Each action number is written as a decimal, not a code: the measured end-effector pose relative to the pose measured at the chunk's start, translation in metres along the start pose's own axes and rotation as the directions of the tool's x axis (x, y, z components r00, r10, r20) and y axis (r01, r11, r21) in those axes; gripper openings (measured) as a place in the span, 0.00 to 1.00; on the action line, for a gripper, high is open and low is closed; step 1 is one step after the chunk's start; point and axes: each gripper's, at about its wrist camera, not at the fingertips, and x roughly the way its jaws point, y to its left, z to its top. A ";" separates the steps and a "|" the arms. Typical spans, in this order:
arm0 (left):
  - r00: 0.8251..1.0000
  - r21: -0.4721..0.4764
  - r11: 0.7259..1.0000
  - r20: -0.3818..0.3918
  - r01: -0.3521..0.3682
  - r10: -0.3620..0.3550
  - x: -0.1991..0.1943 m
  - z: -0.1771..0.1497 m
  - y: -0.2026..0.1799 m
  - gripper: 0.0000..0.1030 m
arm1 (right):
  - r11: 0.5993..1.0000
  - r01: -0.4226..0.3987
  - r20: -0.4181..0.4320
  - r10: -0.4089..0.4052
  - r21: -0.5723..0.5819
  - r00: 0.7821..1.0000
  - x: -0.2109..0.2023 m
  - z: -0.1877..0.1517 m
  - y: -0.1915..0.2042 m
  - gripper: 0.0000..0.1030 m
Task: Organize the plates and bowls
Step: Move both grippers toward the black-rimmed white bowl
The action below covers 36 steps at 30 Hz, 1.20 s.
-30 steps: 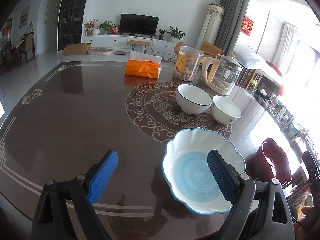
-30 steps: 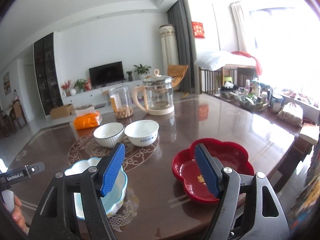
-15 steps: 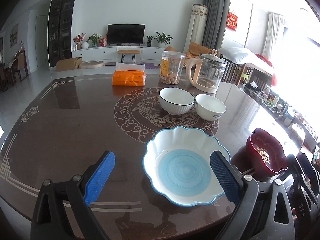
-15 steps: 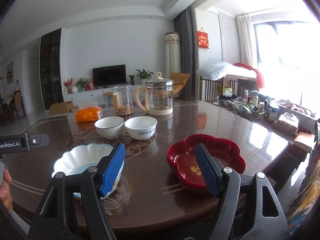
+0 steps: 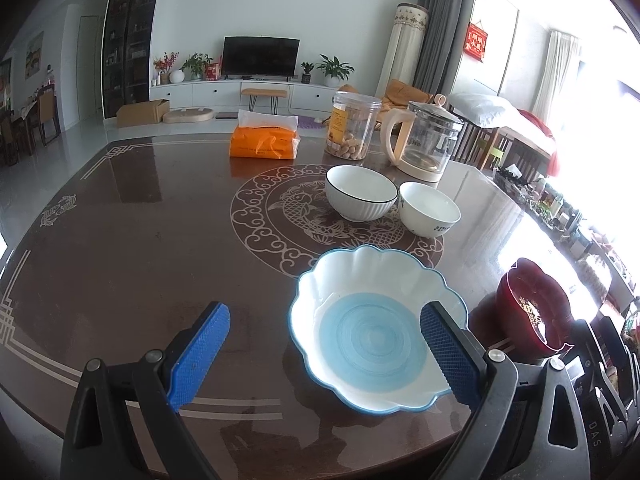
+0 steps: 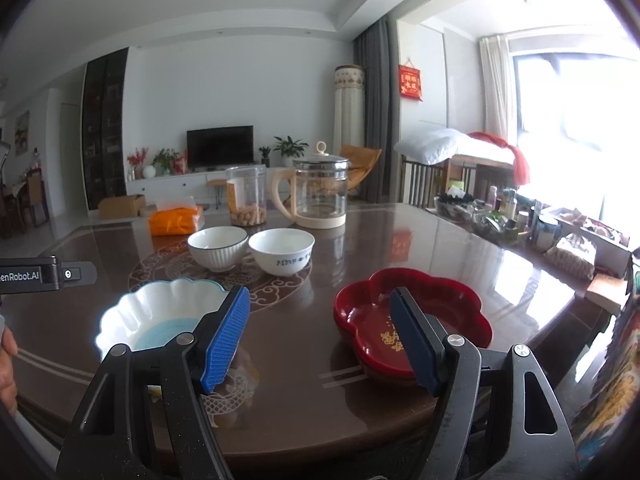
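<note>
The left gripper (image 5: 324,340) tilts down over the dark glossy tabletop (image 5: 132,264), fingers wide and empty, its right finger over the scalloped white bowl with a blue centre (image 5: 376,328) at 5 o'clock. The right gripper (image 6: 320,336) points nearly level, fingers wide and empty, with the red lobed lacquer plate (image 6: 416,320) at 4 o'clock behind its right finger.

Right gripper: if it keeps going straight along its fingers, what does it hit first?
Probably the bare dark wooden table, left of the red flower-shaped dish. The open right gripper points slightly downward; its right finger overlaps that dish's near rim, so depth is uncertain.
</note>
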 end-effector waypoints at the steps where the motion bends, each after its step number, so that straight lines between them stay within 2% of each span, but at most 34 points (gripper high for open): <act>1: 1.000 -0.001 1.000 0.000 0.000 0.000 0.000 0.000 0.000 0.93 | 1.000 0.001 0.000 -0.001 -0.001 1.000 0.000 0.000 0.000 0.74; 14: 1.000 -0.018 1.000 -0.005 -0.003 0.003 0.000 0.000 0.006 0.93 | 0.999 0.014 0.003 -0.014 -0.046 1.000 -0.001 0.000 0.007 0.74; 21: 1.000 -0.064 0.998 -0.007 -0.003 0.002 0.000 -0.001 0.021 0.93 | 0.998 0.025 0.001 -0.025 -0.061 1.000 -0.001 -0.001 0.010 0.74; 26: 0.999 -0.083 0.996 -0.035 -0.011 0.008 0.008 -0.003 0.029 0.93 | 0.996 0.041 0.009 -0.040 -0.078 0.999 -0.004 -0.003 0.011 0.74; 36: 0.999 -0.110 0.994 -0.040 -0.017 0.013 0.015 -0.003 0.044 0.93 | 0.993 0.036 -0.032 -0.040 -0.113 0.999 0.005 -0.007 0.017 0.74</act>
